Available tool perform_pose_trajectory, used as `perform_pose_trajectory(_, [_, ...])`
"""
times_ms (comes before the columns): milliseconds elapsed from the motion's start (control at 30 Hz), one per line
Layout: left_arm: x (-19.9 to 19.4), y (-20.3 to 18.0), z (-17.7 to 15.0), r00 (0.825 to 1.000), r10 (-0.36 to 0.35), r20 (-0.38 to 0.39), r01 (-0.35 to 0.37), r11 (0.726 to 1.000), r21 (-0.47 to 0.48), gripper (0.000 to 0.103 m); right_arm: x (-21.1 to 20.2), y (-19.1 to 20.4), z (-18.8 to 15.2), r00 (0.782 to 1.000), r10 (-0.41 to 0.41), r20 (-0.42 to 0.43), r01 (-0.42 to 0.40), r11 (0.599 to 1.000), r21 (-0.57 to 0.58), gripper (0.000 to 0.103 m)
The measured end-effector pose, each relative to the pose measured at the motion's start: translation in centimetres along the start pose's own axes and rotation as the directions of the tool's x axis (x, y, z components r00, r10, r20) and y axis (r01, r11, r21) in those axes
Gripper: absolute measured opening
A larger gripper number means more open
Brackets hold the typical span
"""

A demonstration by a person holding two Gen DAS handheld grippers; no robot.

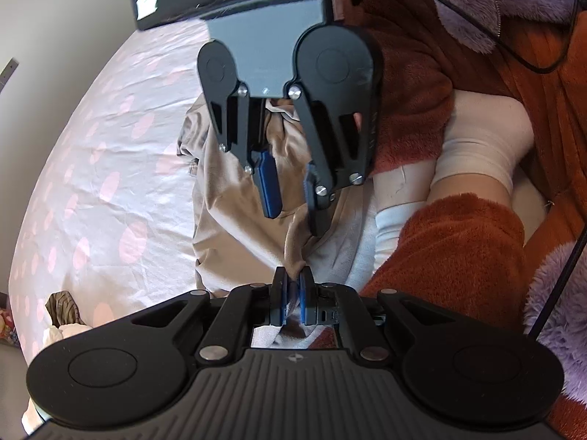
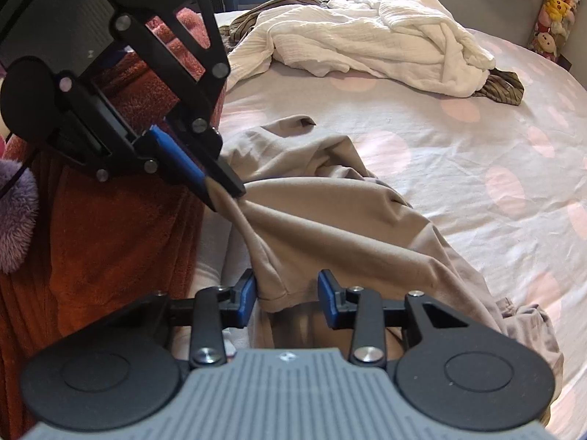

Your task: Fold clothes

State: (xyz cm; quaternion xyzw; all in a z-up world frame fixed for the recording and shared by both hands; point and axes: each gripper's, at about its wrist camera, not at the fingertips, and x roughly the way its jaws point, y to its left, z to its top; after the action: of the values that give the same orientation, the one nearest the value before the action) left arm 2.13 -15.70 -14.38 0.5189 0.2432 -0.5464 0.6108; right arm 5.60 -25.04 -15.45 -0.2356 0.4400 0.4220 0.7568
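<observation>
Your left gripper has its blue pads clamped tight on a pinched ridge of the beige soft-knit garment; the right wrist view shows the same grip, left gripper biting the cloth so it hangs from the fingertips in a taut fold

Your right gripper sits partly open, blue pads on either side of a hemmed edge of the beige garment. The left pad touches the hem, the other pad stands clear of it, so nothing is clamped there. In the left wrist view your right gripper hangs over the same cloth, jaws parted

The beige garment lies bunched on the white bedsheet with pale pink dots, one end lifted toward you by the left grip, the rest trailing off to the right in loose folds

Further back on the sheet lies a crumpled white crinkle-weave garment, with a brown striped cloth poking out from under it

Close to the grippers: your rust-orange fleece sleeve, a white-socked foot and lilac fluffy fabric. A string of small plush toys hangs by the far wall
</observation>
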Motion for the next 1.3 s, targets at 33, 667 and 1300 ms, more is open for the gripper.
perform_pose_trajectory(33, [0.0,0.0,0.0,1.0,0.0,0.002,0.0,1.0,0.001,0.004,0.2,-0.1,-0.1,1.0,-0.001,-0.003,0.001,1.0,0.0,0.023])
perform_pose_trajectory(667, [-0.5,3.9,2.4,0.988,-0.095,0.124,0.135,0.919,-0.37,0.042,-1.9,5.2,-3.3,0.917,-0.384,0.108,0.398,0.897,-0.195,0.007])
perform_pose_trajectory(1300, [3.9,5.6,3.1,0.981,-0.195,-0.012,0.155,0.815,-0.559,0.001,-2.5,7.4,-4.9,0.905,-0.406,0.124,0.425,0.868,-0.258,0.014])
